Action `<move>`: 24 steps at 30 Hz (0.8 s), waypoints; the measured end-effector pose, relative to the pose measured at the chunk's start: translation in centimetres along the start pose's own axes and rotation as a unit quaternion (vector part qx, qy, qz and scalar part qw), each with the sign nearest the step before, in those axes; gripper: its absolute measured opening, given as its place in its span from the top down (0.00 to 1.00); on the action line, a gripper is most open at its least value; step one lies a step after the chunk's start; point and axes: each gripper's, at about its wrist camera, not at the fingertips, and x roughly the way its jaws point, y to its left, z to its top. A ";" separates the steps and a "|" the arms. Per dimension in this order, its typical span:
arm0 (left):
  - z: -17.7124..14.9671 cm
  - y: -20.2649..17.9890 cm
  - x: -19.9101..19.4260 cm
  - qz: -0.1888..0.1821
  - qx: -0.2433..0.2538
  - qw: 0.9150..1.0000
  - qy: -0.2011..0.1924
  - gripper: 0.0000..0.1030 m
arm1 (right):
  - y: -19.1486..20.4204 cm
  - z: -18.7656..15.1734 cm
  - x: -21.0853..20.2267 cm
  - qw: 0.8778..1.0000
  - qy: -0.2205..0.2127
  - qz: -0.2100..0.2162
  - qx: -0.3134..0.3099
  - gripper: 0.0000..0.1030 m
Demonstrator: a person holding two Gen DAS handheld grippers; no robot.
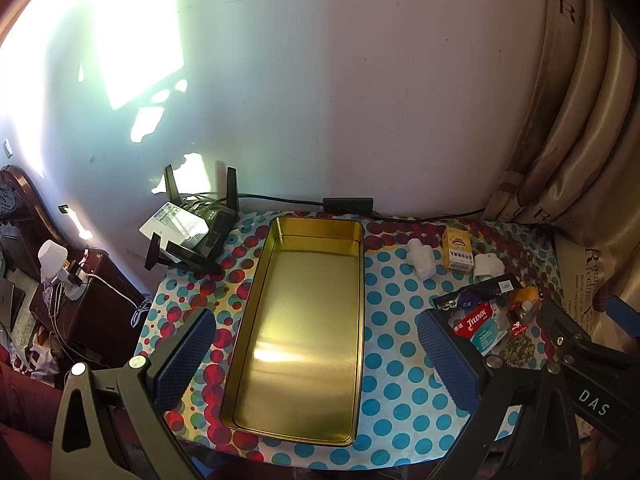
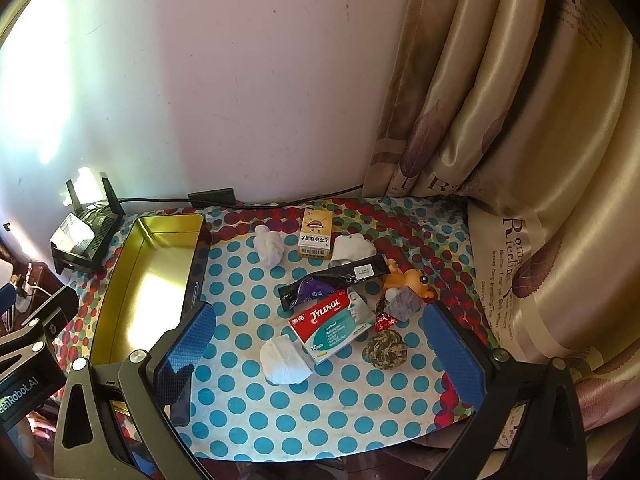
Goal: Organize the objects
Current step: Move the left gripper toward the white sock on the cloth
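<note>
**Above the dotted cloth, nothing yet gathered**

Over the table, the left gripper and right gripper are held spread wide, empty. The gold tin lies bare; the Tylenol box is likely to be grasped first.

The table wears a white cloth dotted in turquoise, with dark red dots along its edges. The tin tray gleams gold inside. The Tylenol box is red and teal with white lettering; the small carton behind it is yellow. A black sachet shows a purple patch. The toy is orange. Both claws, left claw and right claw, have blue pads on black frames. The curtain is shiny beige with brownish-purple leaves.
</note>
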 end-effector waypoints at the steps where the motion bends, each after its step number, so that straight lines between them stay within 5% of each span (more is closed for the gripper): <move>1: 0.0 0.1 -0.1 0.000 -0.002 1.000 0.000 0.00 | 0.0 0.1 0.0 1.000 0.001 0.001 0.000 0.00; 20: -0.2 -0.2 0.0 -0.009 -0.001 1.000 0.004 0.00 | -0.2 -0.5 -0.1 1.000 0.008 0.004 0.000 0.00; 24: -0.4 -0.4 0.9 -0.043 -0.007 0.999 0.019 0.00 | -0.8 -0.3 -0.1 1.000 0.011 0.003 0.008 0.00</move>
